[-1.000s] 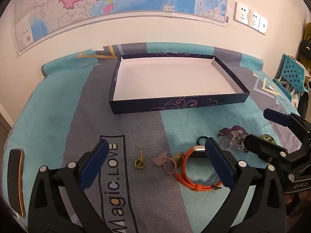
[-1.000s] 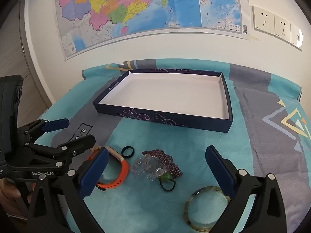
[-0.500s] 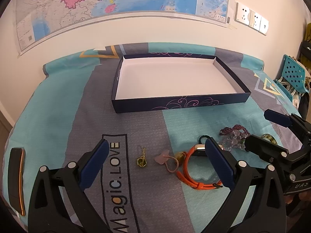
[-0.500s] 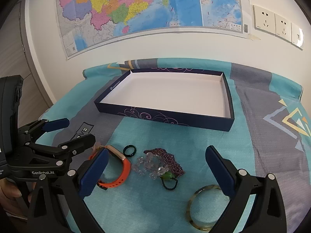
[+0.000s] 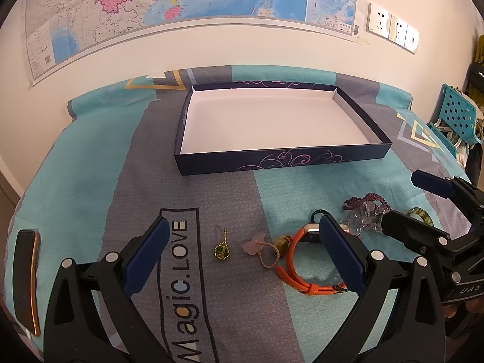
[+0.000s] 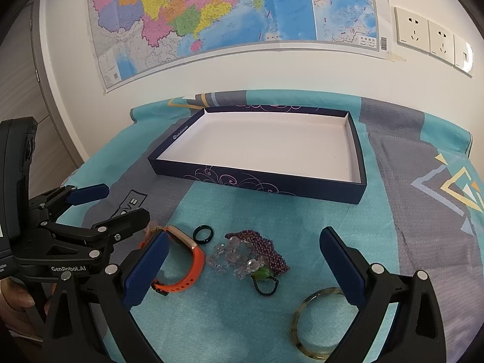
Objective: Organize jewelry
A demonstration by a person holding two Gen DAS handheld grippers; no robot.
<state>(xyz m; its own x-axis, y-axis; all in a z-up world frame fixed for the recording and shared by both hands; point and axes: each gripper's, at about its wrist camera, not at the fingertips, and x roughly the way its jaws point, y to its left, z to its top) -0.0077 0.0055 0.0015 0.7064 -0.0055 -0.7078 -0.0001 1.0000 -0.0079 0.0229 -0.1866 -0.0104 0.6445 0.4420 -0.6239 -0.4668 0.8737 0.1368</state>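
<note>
At the far left of my left wrist view a dark phone (image 5: 25, 278) lay on the patterned cloth (image 5: 90, 166). My left gripper (image 5: 242, 248) hung released above the cloth, its blue fingers (image 5: 145, 254) wide apart and grasping nothing. Between them lay a small gold pendant (image 5: 221, 246) and a pink charm on a cord (image 5: 260, 249), with the orange watch (image 5: 302, 269) partly behind the right finger. Farther back sat the shallow navy box (image 5: 272, 161), its white floor bare.

In my right wrist view the right gripper (image 6: 242, 260) was likewise spread and held nothing. Ahead of it lay a dark ring (image 6: 203, 235), a tangle of clear and purple beads (image 6: 254, 257), and a pale bangle (image 6: 320, 323) just beside the right finger.
</note>
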